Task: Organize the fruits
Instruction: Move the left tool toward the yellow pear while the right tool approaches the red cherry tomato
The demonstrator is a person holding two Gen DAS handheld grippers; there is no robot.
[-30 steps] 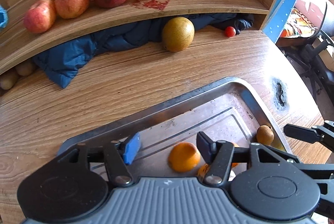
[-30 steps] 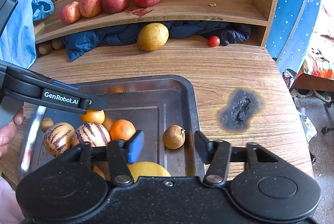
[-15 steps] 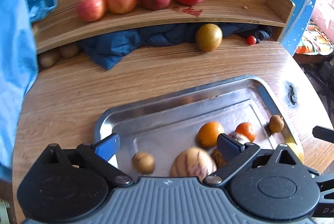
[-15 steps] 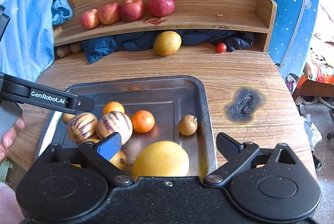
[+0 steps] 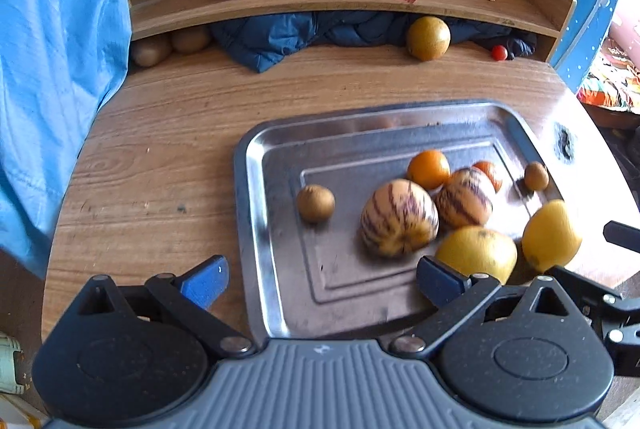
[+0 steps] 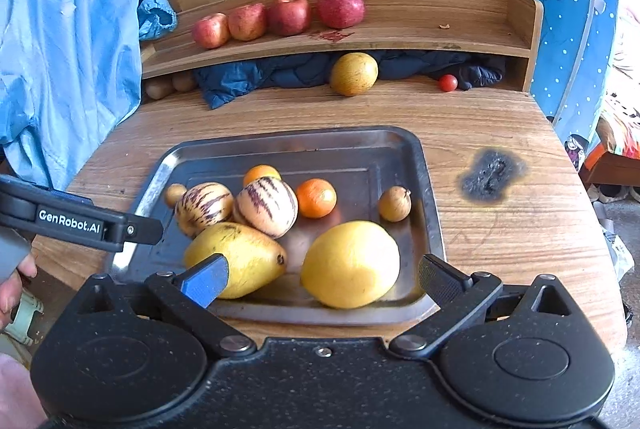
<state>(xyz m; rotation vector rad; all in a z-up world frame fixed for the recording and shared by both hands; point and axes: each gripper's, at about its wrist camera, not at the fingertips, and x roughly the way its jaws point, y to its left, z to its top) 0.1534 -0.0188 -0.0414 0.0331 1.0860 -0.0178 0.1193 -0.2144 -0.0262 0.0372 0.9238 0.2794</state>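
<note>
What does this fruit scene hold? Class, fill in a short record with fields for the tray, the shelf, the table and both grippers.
tray: metal tray holding two striped melons, two oranges, two large yellow fruits, two small brown fruits
shelf: four red apples in a row
table: round yellow-green fruit and cherry tomato by a dark blue jacket
left gripper: open, empty
right gripper: open, empty
</note>
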